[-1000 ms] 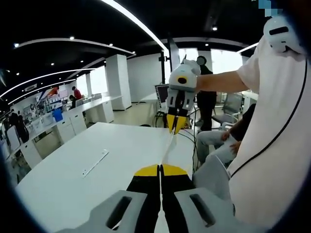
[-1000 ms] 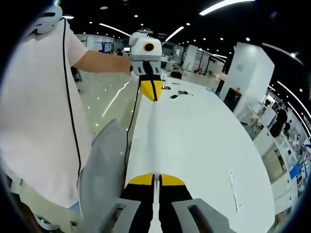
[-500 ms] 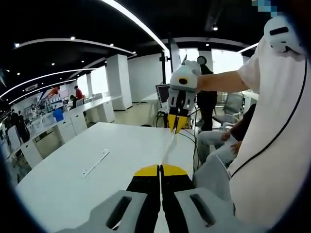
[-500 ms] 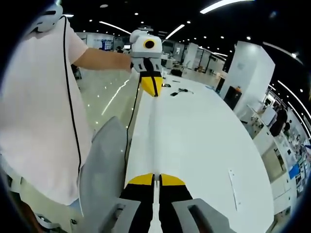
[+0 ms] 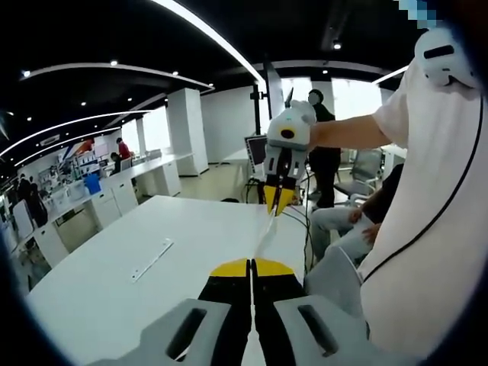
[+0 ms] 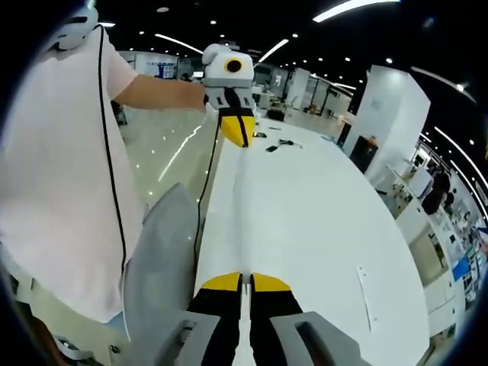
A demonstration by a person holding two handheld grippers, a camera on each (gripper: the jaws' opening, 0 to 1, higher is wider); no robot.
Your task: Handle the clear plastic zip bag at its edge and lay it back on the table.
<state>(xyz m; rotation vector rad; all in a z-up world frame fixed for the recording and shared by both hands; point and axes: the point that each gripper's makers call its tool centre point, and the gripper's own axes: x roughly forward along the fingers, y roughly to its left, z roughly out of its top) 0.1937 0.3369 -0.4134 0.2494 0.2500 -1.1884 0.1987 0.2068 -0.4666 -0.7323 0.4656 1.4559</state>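
Above the white table point(image 5: 114, 282), both grippers are pinching the clear zip bag point(image 5: 263, 240), the left gripper point(image 5: 252, 268) and right gripper point(image 6: 245, 284) probably stretching it; pulling harder could slip an edge free.

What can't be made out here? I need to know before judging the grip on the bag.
- Clear zip bag, left gripper view: edge-on and transparent, a thin strip; contents unreadable.
- Right hand-held gripper grip point: jaws shut over the bag's edge.
- Flat strip on the table: too small to identify.
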